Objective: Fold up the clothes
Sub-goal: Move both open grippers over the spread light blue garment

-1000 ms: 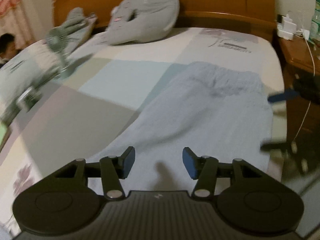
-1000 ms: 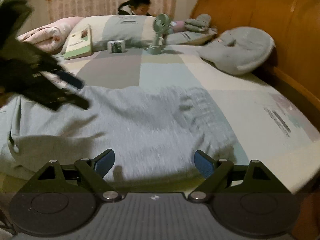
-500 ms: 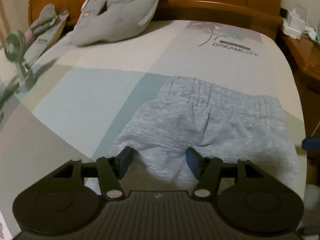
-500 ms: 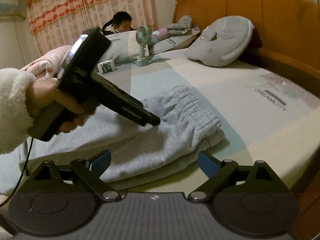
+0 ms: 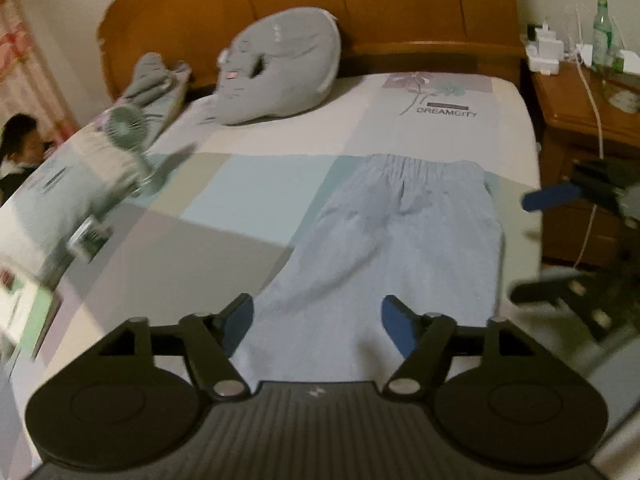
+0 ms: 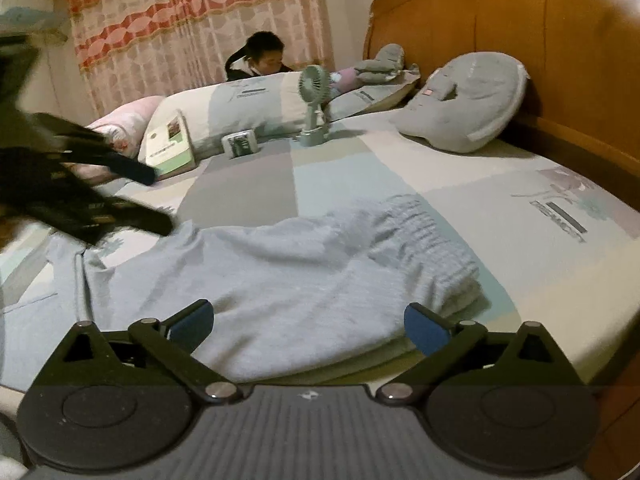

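Grey trousers [image 5: 404, 236] folded lengthwise near bed [image 5: 248, 184] right edge, waistband toward headboard. Left tongs [image 5: 316, 322] and right tongs [image 6: 308, 322] both opening, nothing gripped, above cloth. Bare sheet left of trousers.

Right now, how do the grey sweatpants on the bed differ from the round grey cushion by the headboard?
The grey sweatpants lie flat and spread on the bed, near the cameras; the round grey cushion is plump and leans up against the wooden headboard at the far end. The sweatpants have a gathered elastic waistband, while the cushion has a stitched face. The sweatpants look paler and bluish, the cushion darker. Both are soft, grey and resting on the patchwork sheet.
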A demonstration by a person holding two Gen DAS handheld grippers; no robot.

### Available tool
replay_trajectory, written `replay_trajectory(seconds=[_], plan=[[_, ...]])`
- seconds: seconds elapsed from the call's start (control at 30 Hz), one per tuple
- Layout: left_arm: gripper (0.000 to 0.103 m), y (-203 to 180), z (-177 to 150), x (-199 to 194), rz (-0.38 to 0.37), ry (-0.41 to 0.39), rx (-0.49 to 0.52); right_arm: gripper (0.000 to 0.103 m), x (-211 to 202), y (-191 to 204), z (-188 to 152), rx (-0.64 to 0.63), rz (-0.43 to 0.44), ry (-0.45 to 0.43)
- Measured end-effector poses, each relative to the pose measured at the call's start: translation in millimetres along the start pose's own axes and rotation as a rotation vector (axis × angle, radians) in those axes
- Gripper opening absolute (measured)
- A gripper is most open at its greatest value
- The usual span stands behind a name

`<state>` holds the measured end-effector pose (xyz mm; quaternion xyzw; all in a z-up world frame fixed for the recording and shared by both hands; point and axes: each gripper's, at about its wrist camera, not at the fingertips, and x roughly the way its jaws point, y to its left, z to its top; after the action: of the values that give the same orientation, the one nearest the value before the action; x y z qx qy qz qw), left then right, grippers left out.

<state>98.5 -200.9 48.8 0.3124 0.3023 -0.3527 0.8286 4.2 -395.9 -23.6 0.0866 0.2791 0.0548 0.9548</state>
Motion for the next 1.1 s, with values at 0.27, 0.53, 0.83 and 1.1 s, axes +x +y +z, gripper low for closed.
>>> replay_trajectory(seconds=[0.27, 0.53, 0.83, 1.1], plan=[[0.084, 0.6, -75.9, -35.3, 0.038, 0.008, -0.162, 0.103, -10.7, 59.3, 8.5, -0.097, 0.037, 0.031], [0.084, 6.5, -154.4, -33.3, 0.064, 0.071, -0.363, 0.103, -13.2, 111.4, 7.9, -0.224, 0.035, 0.097], [0.088, 54.2, -225.2, -53.6, 0.146, 0.106, -0.489, 0.103, 9.3, 168.9, 1.7, -0.214, 0.178, 0.18], [0.09, 81.2, -261.9, -74.2, 0.19, 0.143, -0.516, 0.103, 49.5, 219.4, -5.3, -0.219, 0.32, 0.266]])
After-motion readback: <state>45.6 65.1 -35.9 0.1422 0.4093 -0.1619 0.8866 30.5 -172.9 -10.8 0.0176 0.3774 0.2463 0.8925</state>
